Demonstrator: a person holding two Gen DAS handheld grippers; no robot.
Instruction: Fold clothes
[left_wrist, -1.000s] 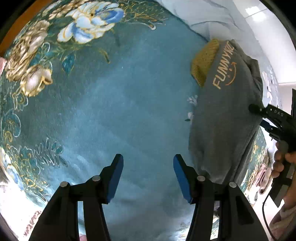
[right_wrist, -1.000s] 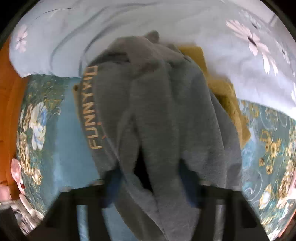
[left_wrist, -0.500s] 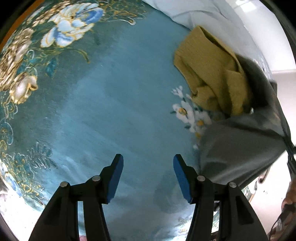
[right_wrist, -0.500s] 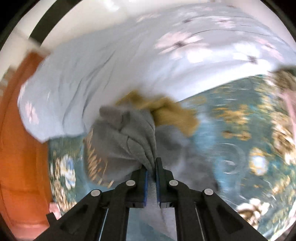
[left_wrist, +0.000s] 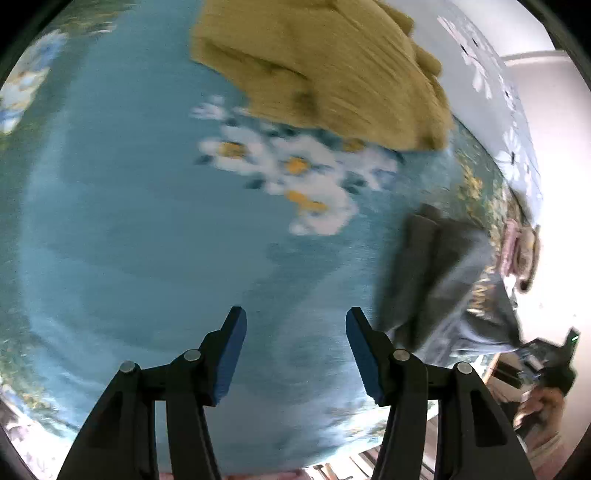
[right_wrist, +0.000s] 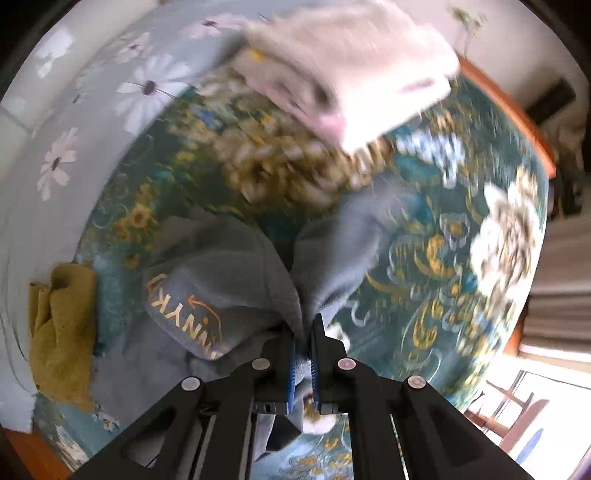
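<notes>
The right gripper (right_wrist: 303, 354) has its jaws clamped on a bunched fold of the grey top (right_wrist: 225, 280), which trails from the jaws across the bed (right_wrist: 424, 280) toward its right-hand edge. The printed lettering shows on a crumpled hump just left of the grip, so the garment is gathered, not spread. The left gripper (left_wrist: 295, 354) hangs over bare bedspread with its jaws wide apart and nothing between them; in its view the grey top (left_wrist: 439, 280) lies just right of its right finger.

A mustard garment (left_wrist: 325, 66) sits loose and rumpled near the far edge of the bed, by the pale quilt (right_wrist: 74, 122). A white bundle (right_wrist: 347, 62) lies toward the far right corner; motion blur makes it hard to say whether that one is already folded.

By these views the folding has barely begun: the grey top needs laying flat before any fold can be made, and the mustard piece looks untouched. The free left gripper seems well placed to take a second corner and help stretch the cloth out.
</notes>
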